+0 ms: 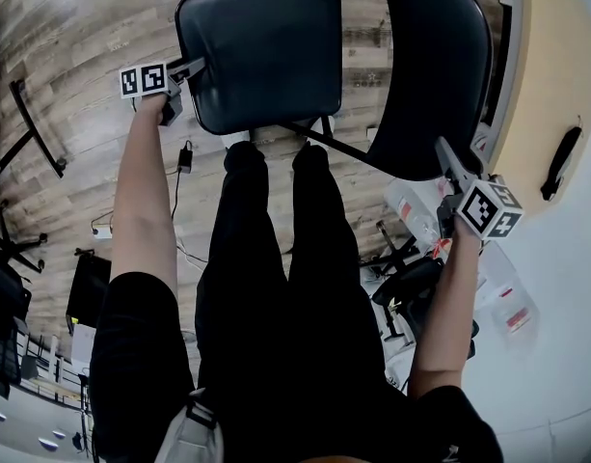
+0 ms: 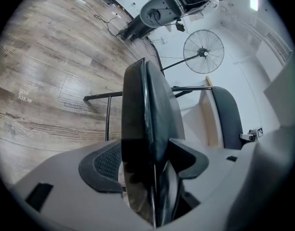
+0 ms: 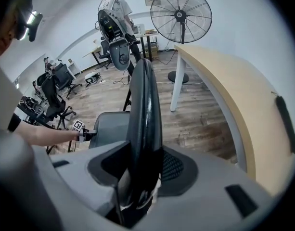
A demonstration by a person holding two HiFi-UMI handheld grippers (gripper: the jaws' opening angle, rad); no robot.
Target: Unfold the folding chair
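Observation:
The black folding chair stands on the wood floor in front of my legs. Its padded seat (image 1: 261, 51) lies nearly flat, and the curved backrest (image 1: 435, 66) rises to its right. My left gripper (image 1: 194, 68) is shut on the seat's left edge; in the left gripper view the seat (image 2: 147, 109) fills the gap between the jaws of that gripper (image 2: 147, 177). My right gripper (image 1: 447, 157) is shut on the backrest's near edge, which in the right gripper view runs up as a thin black backrest (image 3: 145, 109) from that gripper (image 3: 140, 177). The seat (image 3: 109, 126) shows beyond it.
A curved wooden desk (image 3: 234, 90) runs along the right, close to the backrest. A standing fan (image 3: 181, 16) is behind it. Office chairs (image 3: 53, 97) and cables (image 1: 184, 157) are on the floor to the left. A person (image 3: 113, 6) stands far back.

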